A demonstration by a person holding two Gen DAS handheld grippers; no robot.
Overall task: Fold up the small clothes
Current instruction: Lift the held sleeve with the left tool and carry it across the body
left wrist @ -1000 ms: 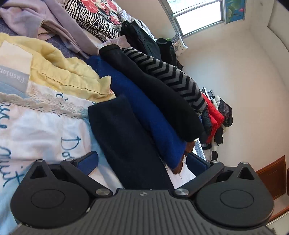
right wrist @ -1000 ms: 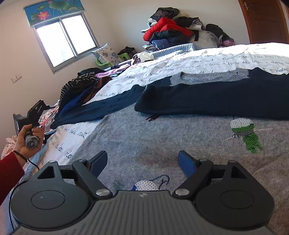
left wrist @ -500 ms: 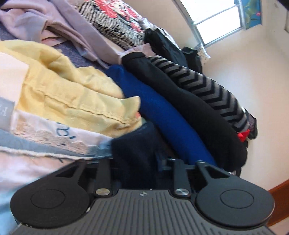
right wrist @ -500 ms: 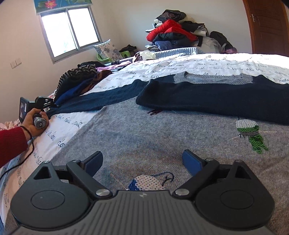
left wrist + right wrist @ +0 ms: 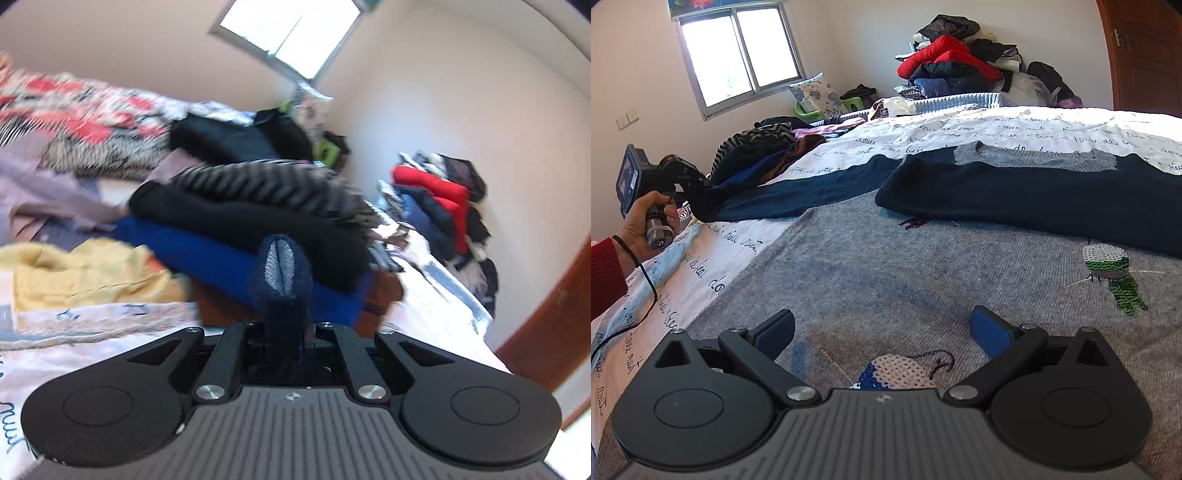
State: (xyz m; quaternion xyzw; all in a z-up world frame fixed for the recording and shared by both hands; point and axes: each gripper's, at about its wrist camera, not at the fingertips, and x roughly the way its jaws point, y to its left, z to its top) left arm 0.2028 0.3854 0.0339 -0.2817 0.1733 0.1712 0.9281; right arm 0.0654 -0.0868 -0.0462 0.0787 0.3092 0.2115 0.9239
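Working across the bed, we have the grey-and-navy sweater spread nearly flat ahead of the right gripper, its grey lower body reaching right under that tool and its navy chest and grey collar lying farther out. No fold shows in it yet, so we judge the task to be at its very start: one sleeve lifted, the other sleeve, the sides and the final halving all left to do. Beyond it, well past the left gripper, a stack of clothes in blue, black and chevron stripes sits against the bed's far side; whether those are finished pieces we cannot tell.

The navy sleeve runs out to the left of the right gripper toward our left hand. The left gripper is clamped on its cuff, which stands up between the closed jaws, raised off the sheet. The left view is blurred, so finer detail is lost.

The right gripper hangs just over the grey knit with its jaws spread wide, holding nothing, a sequinned bird patch between its fingers.
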